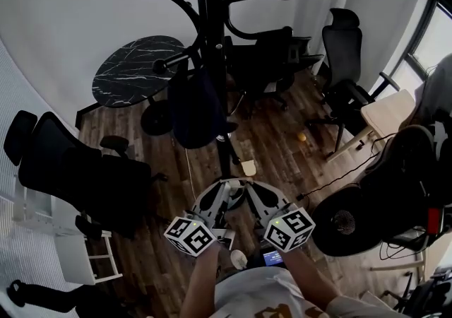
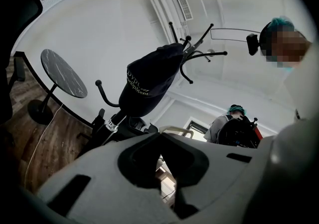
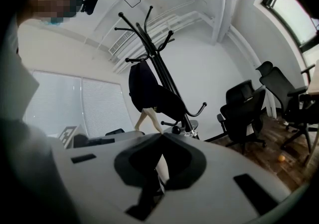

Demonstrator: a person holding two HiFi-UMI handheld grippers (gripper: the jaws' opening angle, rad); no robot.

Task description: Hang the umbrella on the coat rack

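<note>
A dark folded umbrella (image 1: 196, 108) hangs from a hook of the black coat rack (image 1: 210, 34), its pale wooden handle (image 1: 247, 166) low beside the pole. The left gripper view shows the umbrella (image 2: 149, 81) against the white wall. The right gripper view shows it (image 3: 149, 92) on the rack (image 3: 154, 51) with the handle below. My left gripper (image 1: 224, 188) and right gripper (image 1: 248, 188) are held side by side near my body, just short of the rack's base. Both are shut, jaw tips touching, nothing between them (image 2: 160, 134) (image 3: 162, 136). Neither touches the umbrella.
A round black marble table (image 1: 138, 69) stands behind the rack on the left. Black office chairs sit at left (image 1: 78, 175) and at back right (image 1: 342, 62). A small orange ball (image 1: 301, 137) lies on the wood floor. Another person (image 2: 234, 123) is seated in the background.
</note>
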